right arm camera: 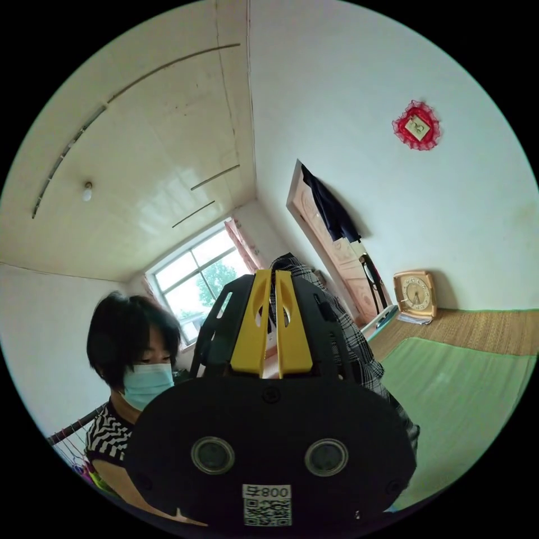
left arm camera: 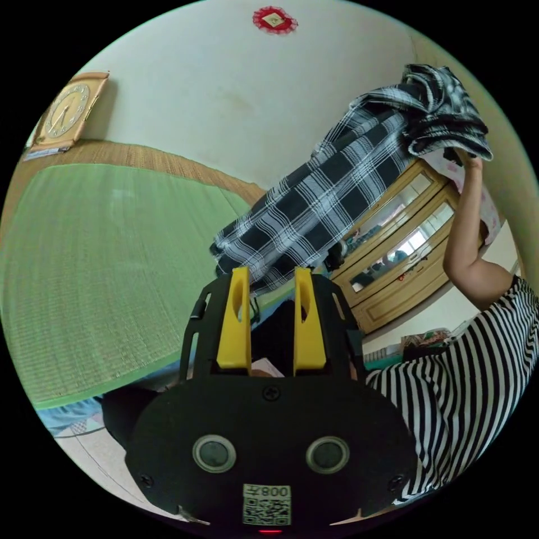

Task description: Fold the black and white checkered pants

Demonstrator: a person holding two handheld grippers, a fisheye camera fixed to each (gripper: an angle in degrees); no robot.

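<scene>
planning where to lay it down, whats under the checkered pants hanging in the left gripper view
Under the black and white checkered pants lies a green woven mat. Behind them stands a wooden glass-fronted cabinet, its left part covered by the cloth.

No legible text, wall clock (left arm camera: pixel 66 112) numerals too small

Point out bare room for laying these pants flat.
The green mat lies bare from the woven strip by the wall down to the left tongs. It is crowded toward the wooden cabinet, where the checkered pants hang.
</scene>
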